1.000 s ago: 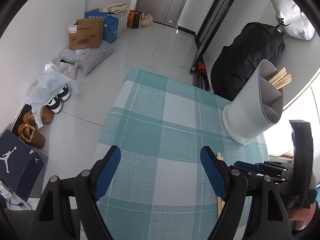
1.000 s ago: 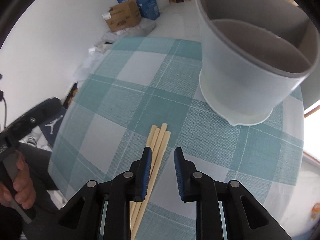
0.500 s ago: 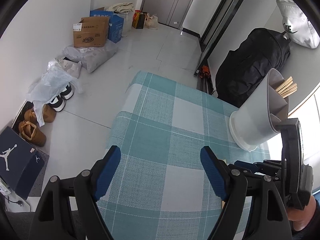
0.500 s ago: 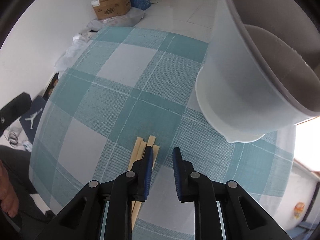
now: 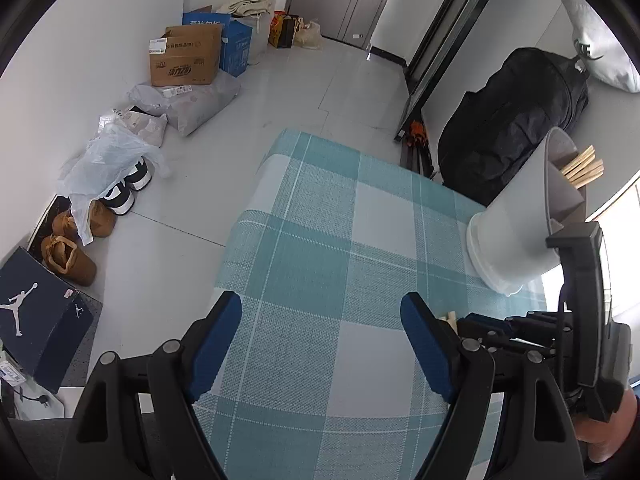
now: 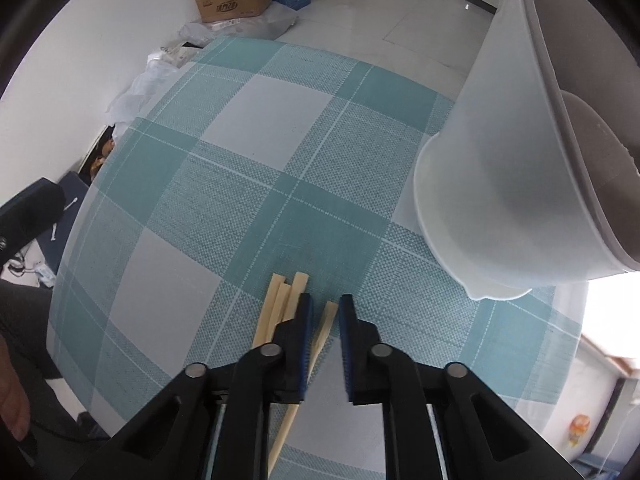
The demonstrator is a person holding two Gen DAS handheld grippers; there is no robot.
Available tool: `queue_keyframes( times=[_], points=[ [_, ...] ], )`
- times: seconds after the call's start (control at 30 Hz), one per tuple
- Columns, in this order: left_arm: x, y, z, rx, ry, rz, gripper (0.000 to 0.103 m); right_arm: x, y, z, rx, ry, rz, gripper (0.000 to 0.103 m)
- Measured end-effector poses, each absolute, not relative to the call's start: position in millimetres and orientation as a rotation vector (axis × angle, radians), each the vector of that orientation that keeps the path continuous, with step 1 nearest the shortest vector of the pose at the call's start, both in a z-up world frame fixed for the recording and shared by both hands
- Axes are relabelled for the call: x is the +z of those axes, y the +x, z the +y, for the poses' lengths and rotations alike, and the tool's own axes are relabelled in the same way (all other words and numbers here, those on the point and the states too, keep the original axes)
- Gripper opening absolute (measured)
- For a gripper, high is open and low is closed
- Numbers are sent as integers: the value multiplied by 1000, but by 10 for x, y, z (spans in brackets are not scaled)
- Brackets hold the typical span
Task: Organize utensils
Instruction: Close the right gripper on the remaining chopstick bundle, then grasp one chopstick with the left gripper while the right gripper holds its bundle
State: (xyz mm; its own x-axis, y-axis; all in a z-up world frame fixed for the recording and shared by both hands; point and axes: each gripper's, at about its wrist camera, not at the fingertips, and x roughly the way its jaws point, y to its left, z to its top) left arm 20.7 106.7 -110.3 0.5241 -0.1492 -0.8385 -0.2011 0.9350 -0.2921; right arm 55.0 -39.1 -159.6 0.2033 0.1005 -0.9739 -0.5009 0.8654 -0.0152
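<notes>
Several wooden chopsticks [image 6: 280, 300] lie on the teal checked tablecloth [image 6: 248, 184]. My right gripper [image 6: 323, 308] is low over them, its jaws a narrow gap apart, with one chopstick [image 6: 326, 322] lying between the fingers and the others just left of the left finger. The white utensil holder [image 6: 500, 184] stands to the right; in the left wrist view the holder [image 5: 516, 232] has chopsticks [image 5: 582, 168] standing in it. My left gripper [image 5: 322, 316] is open and empty over the cloth, with the right gripper [image 5: 520, 332] beside it.
The floor beyond the table holds cardboard boxes [image 5: 186, 56], plastic bags [image 5: 112, 160], shoes [image 5: 72, 256] and a dark shoe box [image 5: 36, 316]. A black bag [image 5: 516, 120] leans by the wall behind the holder.
My right gripper has moved down and forward over the chopsticks, and one chopstick now lies between its fingers. The left gripper has pulled back a little and stays open.
</notes>
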Motion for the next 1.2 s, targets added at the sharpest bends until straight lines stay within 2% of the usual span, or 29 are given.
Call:
queue_keyframes(
  times=[0.13,0.4,0.63,0.83,1.2],
  points=[
    [-1157,228,979,-2,-347,1074,78,-1508,515,-500,442,-277,1255,4],
    [-1294,263,425,-117,-228,1204,78,-810,377,-1313,451,86,998,3],
    [-1293,232,159,-109,-106,1226,78,-462,196,-1859,418,269,790,3],
    [-1403,164,101,-74,-45,1258,79,-305,74,-1988,437,293,710,3],
    [-1387,248,6,-40,-50,1271,79,-304,47,-2065,444,342,686,4]
  ],
)
